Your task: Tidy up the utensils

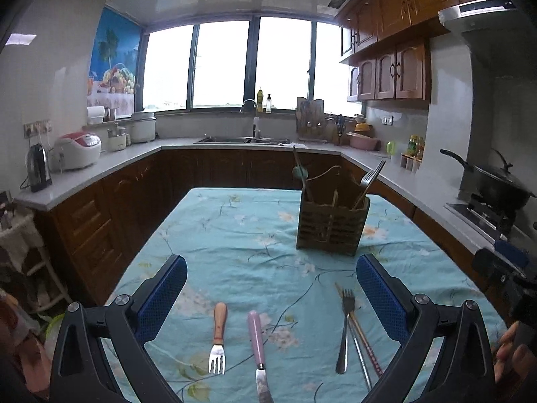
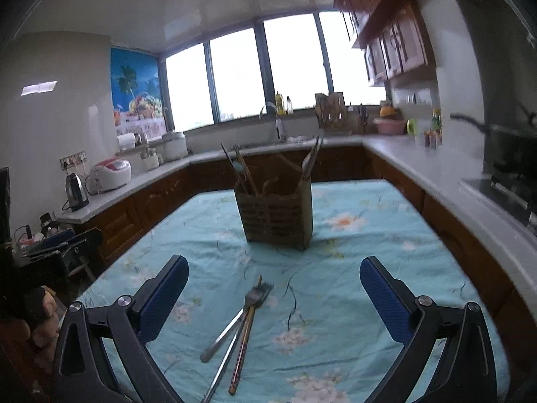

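A brown slatted utensil holder [image 1: 330,226] stands on the floral blue tablecloth [image 1: 241,235] and holds a fork and other utensils. It also shows in the right wrist view [image 2: 277,220]. On the cloth lie a wooden-handled fork [image 1: 218,339], a pink-handled knife [image 1: 257,346], and a metal fork [image 1: 345,329] beside chopsticks [image 1: 364,342]. My left gripper [image 1: 271,294] is open and empty above them. My right gripper [image 2: 274,297] is open and empty above the metal fork [image 2: 240,317] and chopsticks [image 2: 243,346].
Kitchen counters [image 1: 110,164] wrap around the table on three sides. A sink [image 1: 243,140] is at the back. A kettle [image 1: 38,168] and rice cooker [image 1: 79,149] stand on the left. A wok on a stove [image 1: 496,188] is at the right.
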`<state>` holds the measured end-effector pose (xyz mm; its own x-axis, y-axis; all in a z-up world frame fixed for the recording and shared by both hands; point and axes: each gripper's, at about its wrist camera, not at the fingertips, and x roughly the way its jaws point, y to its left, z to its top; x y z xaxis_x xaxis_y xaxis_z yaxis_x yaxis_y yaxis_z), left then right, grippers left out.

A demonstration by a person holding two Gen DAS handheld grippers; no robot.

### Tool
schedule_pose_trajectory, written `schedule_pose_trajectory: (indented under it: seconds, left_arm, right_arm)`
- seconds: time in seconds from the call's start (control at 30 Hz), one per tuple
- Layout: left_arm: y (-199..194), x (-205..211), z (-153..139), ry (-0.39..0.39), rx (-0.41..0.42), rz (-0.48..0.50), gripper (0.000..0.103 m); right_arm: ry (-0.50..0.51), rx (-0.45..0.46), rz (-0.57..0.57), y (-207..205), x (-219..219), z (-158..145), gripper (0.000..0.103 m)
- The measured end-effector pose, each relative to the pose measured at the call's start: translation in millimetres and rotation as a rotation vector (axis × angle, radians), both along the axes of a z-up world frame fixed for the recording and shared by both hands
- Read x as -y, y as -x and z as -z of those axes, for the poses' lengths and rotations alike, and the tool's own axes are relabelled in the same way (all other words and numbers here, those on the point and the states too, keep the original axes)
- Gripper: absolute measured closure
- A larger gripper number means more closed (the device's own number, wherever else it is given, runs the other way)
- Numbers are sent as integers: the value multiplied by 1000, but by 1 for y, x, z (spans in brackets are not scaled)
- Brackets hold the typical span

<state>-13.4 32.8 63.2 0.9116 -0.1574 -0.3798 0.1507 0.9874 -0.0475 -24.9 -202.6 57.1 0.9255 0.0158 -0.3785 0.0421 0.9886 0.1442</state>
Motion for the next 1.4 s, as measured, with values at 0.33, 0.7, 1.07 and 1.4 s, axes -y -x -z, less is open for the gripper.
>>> schedule_pose_trajectory:
  seconds: [0.33,0.7,1.07,1.4]
  left_arm:
    - [-17,9,4,-74,-70,-27,1]
    - [-17,7,-7,-110,-90,-59,1]
    - [-18,3,2,-99,-82,-74,1]
    - [-14,-1,1,-87,-62,-78,1]
  right_arm:
    - [4,29,-5,-8,-10,-12,0]
    - [-28,-80,4,-15,-13,27,0]
    - [-19,-57,13,-10,-16,18,0]
    - [-4,-21,11,-6,-21,11,0]
